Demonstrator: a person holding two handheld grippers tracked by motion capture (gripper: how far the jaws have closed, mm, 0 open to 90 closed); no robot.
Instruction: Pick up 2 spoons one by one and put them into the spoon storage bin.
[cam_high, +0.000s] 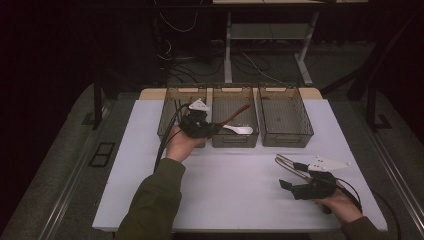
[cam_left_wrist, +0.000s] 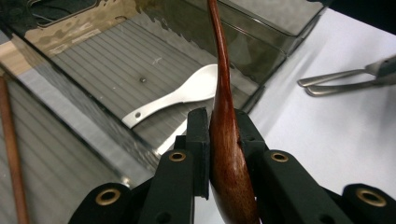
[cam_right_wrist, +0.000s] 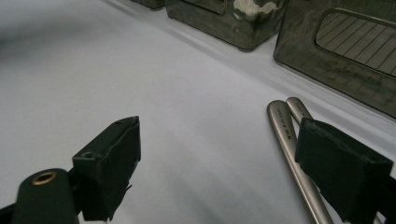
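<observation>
Spoon over the middle bin, tongs lying on the bench

Bins stand in a row of three along the far edge of the white bench (cam_high: 150, 190): a left bin (cam_high: 170, 117), a middle bin (cam_high: 232, 100) and a right bin (cam_high: 285, 115), all smoky and see-through. From where I stand, the left gripper (cam_high: 212, 129) is held at the near wall between the left and middle bins, its jaws clamped on the bowl end of a wooden spoon (cam_left_wrist: 226, 154). The reddish handle runs up and away over the middle bin. On the ribbed floor of that bin lies a white spoon (cam_left_wrist: 180, 95), near its front wall.

The right gripper (cam_high: 292, 187) rests low over the bench toward the near right corner, jaws spread wide with only bare white surface between them. Just beside its right jaw lie the metal tongs (cam_right_wrist: 292, 144), flat on the bench, the handle end pointing toward the bins. Their two arms sit close together, almost touching at the visible end; the tips are hidden behind the jaw, so how far they gape there I cannot tell. I see nothing caught between the arms. The jaw's pad overlaps them in the right gripper view, though whether it touches the metal is unclear.

Dark cables trail from the left gripper back along the person's green sleeve (cam_high: 152, 200).
</observation>
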